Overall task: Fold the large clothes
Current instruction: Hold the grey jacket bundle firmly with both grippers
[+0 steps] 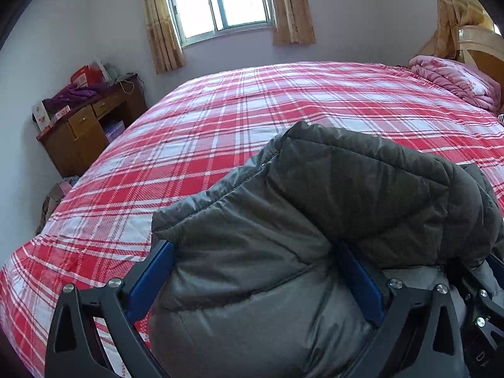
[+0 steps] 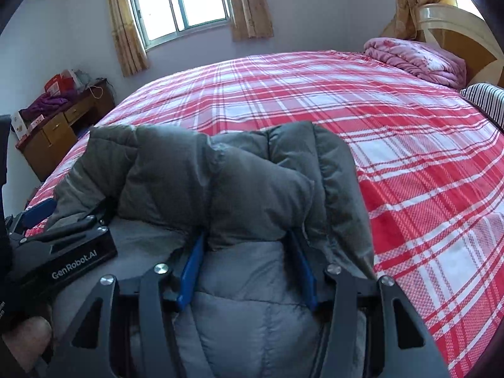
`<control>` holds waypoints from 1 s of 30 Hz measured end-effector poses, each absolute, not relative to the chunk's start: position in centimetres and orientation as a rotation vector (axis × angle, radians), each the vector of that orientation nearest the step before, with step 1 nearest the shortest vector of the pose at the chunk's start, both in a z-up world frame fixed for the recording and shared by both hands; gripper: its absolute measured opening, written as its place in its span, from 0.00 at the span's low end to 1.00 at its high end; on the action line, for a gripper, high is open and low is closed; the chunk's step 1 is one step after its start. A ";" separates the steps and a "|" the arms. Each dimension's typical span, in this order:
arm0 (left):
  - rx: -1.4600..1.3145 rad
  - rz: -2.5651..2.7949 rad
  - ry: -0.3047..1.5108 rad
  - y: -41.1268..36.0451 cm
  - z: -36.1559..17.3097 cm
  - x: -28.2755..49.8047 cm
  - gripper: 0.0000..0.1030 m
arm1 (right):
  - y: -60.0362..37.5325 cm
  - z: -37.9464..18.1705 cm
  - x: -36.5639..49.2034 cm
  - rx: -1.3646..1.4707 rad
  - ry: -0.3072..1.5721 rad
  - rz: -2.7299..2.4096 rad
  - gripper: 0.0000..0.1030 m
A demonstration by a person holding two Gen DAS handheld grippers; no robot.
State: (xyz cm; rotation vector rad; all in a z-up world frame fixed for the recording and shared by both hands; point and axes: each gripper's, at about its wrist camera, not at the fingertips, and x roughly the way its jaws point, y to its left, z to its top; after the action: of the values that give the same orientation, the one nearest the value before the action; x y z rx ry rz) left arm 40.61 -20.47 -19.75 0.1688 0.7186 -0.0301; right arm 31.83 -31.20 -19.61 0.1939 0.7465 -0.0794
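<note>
A puffy grey-green jacket point(image 1: 346, 173) lies folded at the near edge of the red plaid bed point(image 1: 220, 119). My left gripper point(image 1: 252, 249) stands wide open, with the jacket's left end bulging between its blue pads. In the right wrist view one of its blue fingers point(image 2: 39, 212) rests on the sheet, just clear of the jacket point(image 2: 220, 173). My right gripper point(image 2: 247, 236) is shut on the right part of the jacket. Its blue pads pinch a thick fold, and the cloth bunches up above them. Both grippers' fingertips are hidden under the fold.
A folded pink quilt point(image 2: 415, 56) lies by the wooden headboard point(image 2: 466, 41), with a striped pillow point(image 2: 486, 100) near it. A wooden desk point(image 1: 82, 132) with a purple cloth stands left of the bed, under the curtained window point(image 1: 217, 0). A hand point(image 2: 28, 334) shows at lower left.
</note>
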 end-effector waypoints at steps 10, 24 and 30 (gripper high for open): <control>0.168 -0.035 0.753 -20.5 -20.4 41.1 0.99 | -30.8 -20.1 32.3 0.174 0.775 -0.100 0.54; 0.178 -0.031 0.766 -20.7 -20.7 41.4 0.99 | -30.2 -20.3 32.6 0.127 0.798 -0.131 0.55; 0.185 -0.030 0.774 -20.6 -20.9 41.4 0.99 | -29.9 -20.5 32.8 0.109 0.810 -0.142 0.55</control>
State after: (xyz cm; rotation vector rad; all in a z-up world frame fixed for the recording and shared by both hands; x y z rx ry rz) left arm 41.40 -20.62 -20.90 0.1854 0.7738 -0.0295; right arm 32.81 -29.91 -20.48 0.1094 0.8100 -0.1419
